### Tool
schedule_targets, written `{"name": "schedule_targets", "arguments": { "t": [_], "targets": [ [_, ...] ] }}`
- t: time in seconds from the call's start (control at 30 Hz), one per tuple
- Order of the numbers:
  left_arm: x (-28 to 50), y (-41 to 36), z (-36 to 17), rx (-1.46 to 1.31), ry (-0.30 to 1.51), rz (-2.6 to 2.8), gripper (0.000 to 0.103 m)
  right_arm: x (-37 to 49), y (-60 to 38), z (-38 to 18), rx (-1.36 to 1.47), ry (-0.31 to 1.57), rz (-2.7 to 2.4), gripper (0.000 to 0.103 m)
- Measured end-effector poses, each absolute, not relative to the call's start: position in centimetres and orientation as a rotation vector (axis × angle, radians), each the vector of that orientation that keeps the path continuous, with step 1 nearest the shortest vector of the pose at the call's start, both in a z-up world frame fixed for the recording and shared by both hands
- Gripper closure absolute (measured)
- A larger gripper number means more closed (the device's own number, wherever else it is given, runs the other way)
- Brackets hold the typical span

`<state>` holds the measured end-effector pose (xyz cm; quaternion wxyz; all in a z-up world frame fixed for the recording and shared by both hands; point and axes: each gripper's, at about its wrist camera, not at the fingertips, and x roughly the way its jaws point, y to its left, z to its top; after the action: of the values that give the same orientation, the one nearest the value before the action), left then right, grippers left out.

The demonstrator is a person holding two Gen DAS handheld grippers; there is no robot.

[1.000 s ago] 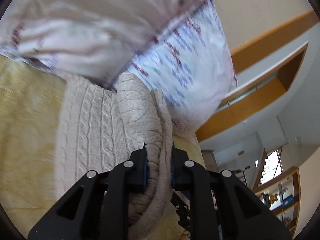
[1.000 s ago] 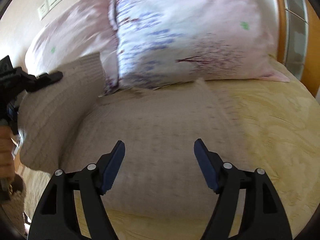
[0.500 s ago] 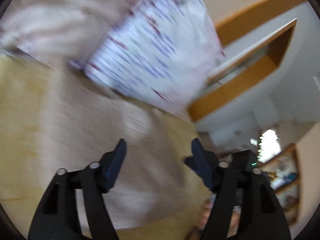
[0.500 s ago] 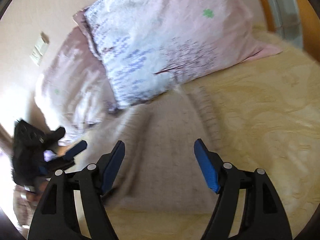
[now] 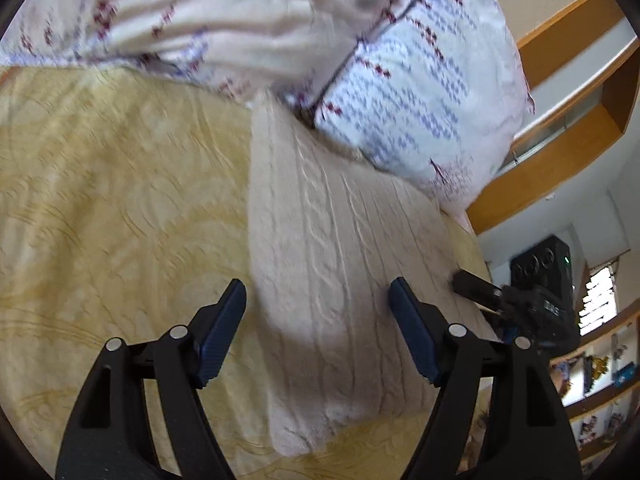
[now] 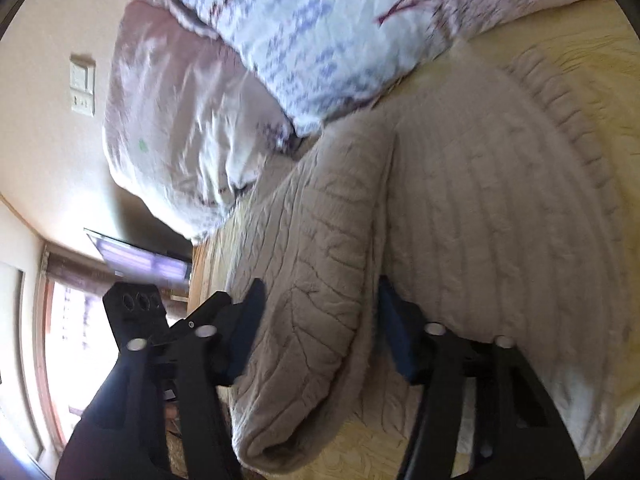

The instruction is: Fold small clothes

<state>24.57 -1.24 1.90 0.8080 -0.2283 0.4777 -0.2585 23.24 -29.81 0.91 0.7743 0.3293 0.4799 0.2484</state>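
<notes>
A beige cable-knit sweater (image 5: pixel 340 280) lies folded on the yellow bedspread (image 5: pixel 112 208), its far end against the pillows. My left gripper (image 5: pixel 318 332) is open and empty, just above the sweater's near left edge. My right gripper (image 6: pixel 320 332) is open, its fingers on either side of the folded-over flap of the sweater (image 6: pixel 320 264) near the bed's edge, not closed on it. The right gripper also shows in the left wrist view (image 5: pixel 480 286) at the sweater's right edge. The left gripper's body shows in the right wrist view (image 6: pixel 136 308).
Two patterned pink and white pillows (image 5: pixel 420 80) lean at the head of the bed, touching the sweater. A wooden headboard shelf (image 5: pixel 560 120) is behind them. A wall switch (image 6: pixel 82 88) and a window (image 6: pixel 68 340) are on the left in the right wrist view.
My left gripper let go of the sweater edge it held and opened. The sweater now lies folded flat. My right gripper rolled sideways and moved down around the folded flap.
</notes>
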Motion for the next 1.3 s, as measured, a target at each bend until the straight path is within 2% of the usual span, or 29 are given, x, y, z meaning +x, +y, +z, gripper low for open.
{"name": "schedule_targets", "arguments": {
  "t": [0.2, 0.27, 0.33, 0.67, 0.9, 1.13, 1.3],
  "targets": [
    [24.6, -1.9, 0.7, -0.528, 1.056, -0.588, 0.030, 25.5, -30.3, 0.2, 0.789, 0.996, 0.482, 0.063],
    [24.5, -1.9, 0.7, -0.523, 1.057, -0.589, 0.029, 26.2, -30.3, -0.1, 0.802, 0.990, 0.476, 0.070],
    [24.5, -1.6, 0.6, -0.533, 1.061, -0.589, 0.028, 26.6, -29.9, 0.0, 0.778, 0.975, 0.469, 0.083],
    [24.2, -0.5, 1.3, -0.558, 1.041, -0.583, 0.024, 21.6, -25.4, 7.8, 0.124, 0.656, 0.366, 0.087],
    [23.0, -2.0, 2.0, -0.512, 1.037, -0.621, 0.023, 19.5, -25.6, 9.7, -0.178, 0.540, 0.220, 0.087],
    [22.2, -4.6, 2.2, -0.461, 1.049, -0.681, 0.022, 19.9, -29.5, 8.2, -0.222, 0.563, 0.077, 0.087],
    [21.7, -6.1, 1.7, -0.427, 1.074, -0.700, 0.022, 20.2, -32.2, 7.3, -0.129, 0.596, 0.081, 0.087]
  ]
}}
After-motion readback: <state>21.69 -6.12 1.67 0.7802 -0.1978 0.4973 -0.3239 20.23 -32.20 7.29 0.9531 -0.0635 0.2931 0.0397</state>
